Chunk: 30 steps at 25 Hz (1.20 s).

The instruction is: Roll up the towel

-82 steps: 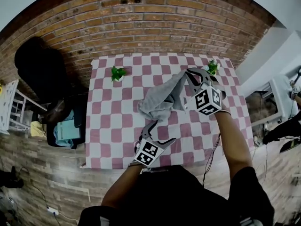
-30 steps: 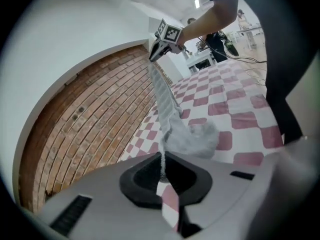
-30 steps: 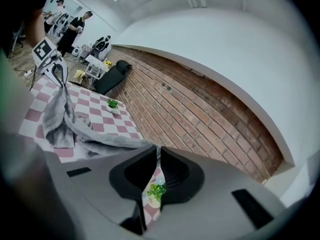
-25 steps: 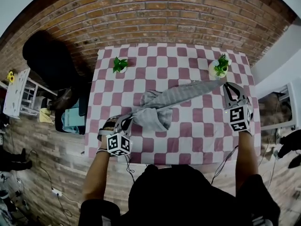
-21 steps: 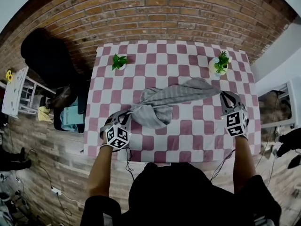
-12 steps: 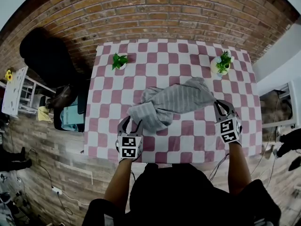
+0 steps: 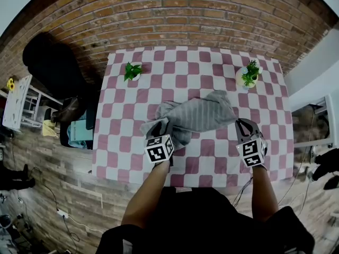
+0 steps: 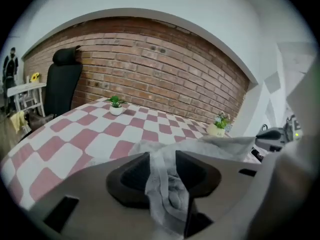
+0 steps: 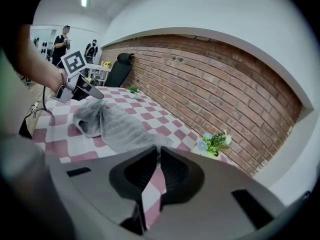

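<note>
A grey striped towel point(image 7: 195, 115) lies bunched on the pink-and-white checked table point(image 7: 212, 160). My left gripper point(image 7: 159, 126) is at the towel's near left end. In the left gripper view its jaws have just been closing, and a thick fold of towel point(image 8: 167, 184) fills the gap and touches both pads. My right gripper point(image 7: 239, 125) is at the towel's right corner, low over the table. In the right gripper view its jaws stand nearly together, with the thin towel corner point(image 9: 150, 143) pinched at their tips. The left gripper point(image 9: 82, 91) shows there at the towel's far end.
Two small potted plants stand at the back of the table, one on the left point(image 7: 132, 70) and one on the right point(image 7: 249, 74). A black chair point(image 7: 50, 62) and a white rack point(image 7: 16, 102) are left of the table. A brick wall point(image 7: 175, 15) runs behind.
The towel went from stretched between the grippers to slack on the table. My left gripper let go, rolled, moved right and took a new fold. My right gripper sank and came nearer.
</note>
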Motion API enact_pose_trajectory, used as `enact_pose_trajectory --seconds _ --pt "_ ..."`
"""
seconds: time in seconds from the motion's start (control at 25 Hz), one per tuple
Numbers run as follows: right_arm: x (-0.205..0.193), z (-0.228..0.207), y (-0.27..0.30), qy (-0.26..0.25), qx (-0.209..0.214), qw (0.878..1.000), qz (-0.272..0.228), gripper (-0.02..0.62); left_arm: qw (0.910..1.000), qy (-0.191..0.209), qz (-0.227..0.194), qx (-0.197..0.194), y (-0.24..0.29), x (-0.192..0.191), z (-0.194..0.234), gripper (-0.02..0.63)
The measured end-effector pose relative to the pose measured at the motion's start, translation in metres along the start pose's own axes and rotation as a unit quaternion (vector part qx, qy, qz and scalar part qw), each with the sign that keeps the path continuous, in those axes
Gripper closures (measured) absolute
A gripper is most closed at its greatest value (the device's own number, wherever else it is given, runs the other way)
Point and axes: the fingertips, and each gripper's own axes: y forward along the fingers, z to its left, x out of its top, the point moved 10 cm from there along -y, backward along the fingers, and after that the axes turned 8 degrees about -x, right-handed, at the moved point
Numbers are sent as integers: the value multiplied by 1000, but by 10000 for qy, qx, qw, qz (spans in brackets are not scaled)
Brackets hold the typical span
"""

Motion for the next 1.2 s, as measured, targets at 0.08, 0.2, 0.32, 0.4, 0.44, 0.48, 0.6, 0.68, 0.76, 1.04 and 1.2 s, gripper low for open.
enact_pose_trajectory --seconds 0.08,0.2,0.32,0.4,0.44,0.48,0.6,0.68,0.76,1.04,1.2 --pt "-1 0 1 31 31 10000 -4 571 9995 -280 1 125 7 2 -2 437" --pt "-3 2 3 91 108 9999 4 571 9980 -375 120 502 24 0 -4 406" --pt "-6 6 7 125 239 9996 -105 570 9927 -703 299 930 42 -8 3 367" --pt "-9 8 9 126 303 9993 -151 571 9898 -872 334 1076 49 -12 9 369" --pt "-11 7 10 131 318 9993 -152 571 9888 -916 340 1124 50 -13 11 374" --pt "-12 6 11 132 324 9993 -142 571 9880 -961 347 1159 52 -15 13 382" --pt "-15 4 10 111 315 9994 -108 571 9858 -1088 401 1215 55 -18 19 414" --pt "-17 4 10 114 344 9992 -176 571 9852 -1106 452 1227 56 -19 22 465" --pt "-19 2 9 127 332 9992 -192 571 9855 -1125 418 1203 53 -18 24 509" --pt "-26 -13 5 233 137 9996 -109 571 9962 -774 -80 391 6 -3 18 549" --pt "-28 -25 1 356 -14 9993 -69 571 9994 -207 -221 -170 -27 7 11 545"
